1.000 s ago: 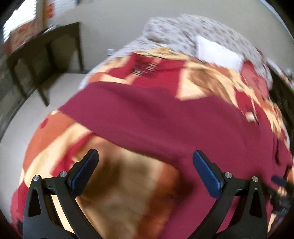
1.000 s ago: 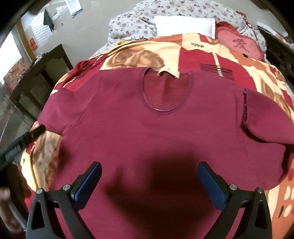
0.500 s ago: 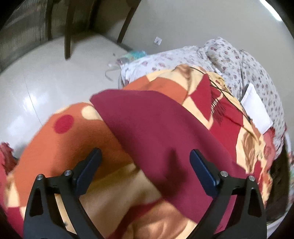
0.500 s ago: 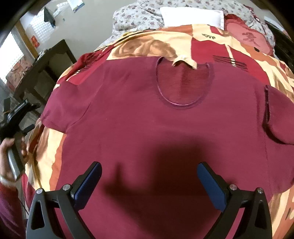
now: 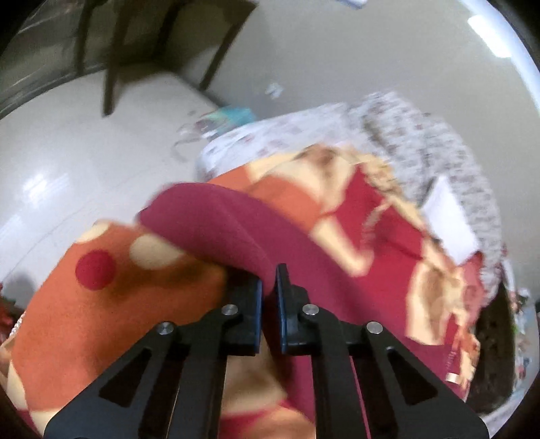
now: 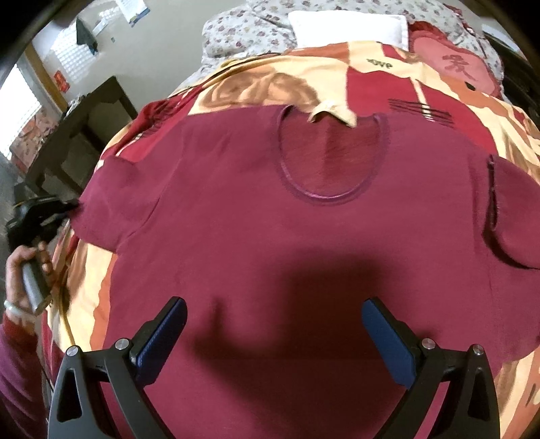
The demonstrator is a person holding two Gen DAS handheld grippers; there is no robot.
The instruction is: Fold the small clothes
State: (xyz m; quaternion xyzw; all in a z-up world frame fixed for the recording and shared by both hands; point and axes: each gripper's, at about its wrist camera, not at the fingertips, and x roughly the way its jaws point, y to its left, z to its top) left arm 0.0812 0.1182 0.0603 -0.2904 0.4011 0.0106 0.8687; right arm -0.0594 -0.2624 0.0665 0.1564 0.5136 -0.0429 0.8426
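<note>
A maroon short-sleeved shirt (image 6: 270, 236) lies flat, front up, on a patterned red and orange blanket (image 6: 371, 77). In the right wrist view my left gripper (image 6: 72, 204) meets the tip of the shirt's left sleeve at the bed's left edge. The left wrist view shows that sleeve (image 5: 216, 223) lifted slightly, with my left gripper (image 5: 269, 293) closing tight on its hem and fabric pinched between the blue pads. My right gripper (image 6: 273, 304) hovers open over the shirt's lower middle, with nothing between its fingers.
A white pillow (image 6: 347, 27) and a flowered quilt (image 6: 249, 27) lie at the head of the bed. A dark wooden table (image 6: 84, 118) stands left of the bed on pale floor (image 5: 67, 152). A person's hand (image 6: 20, 270) holds the left gripper's handle.
My left gripper swung to the shirt's left sleeve, rolled, and shut on its hem, lifting the edge a little. The right gripper stayed open and nearly still over the shirt.
</note>
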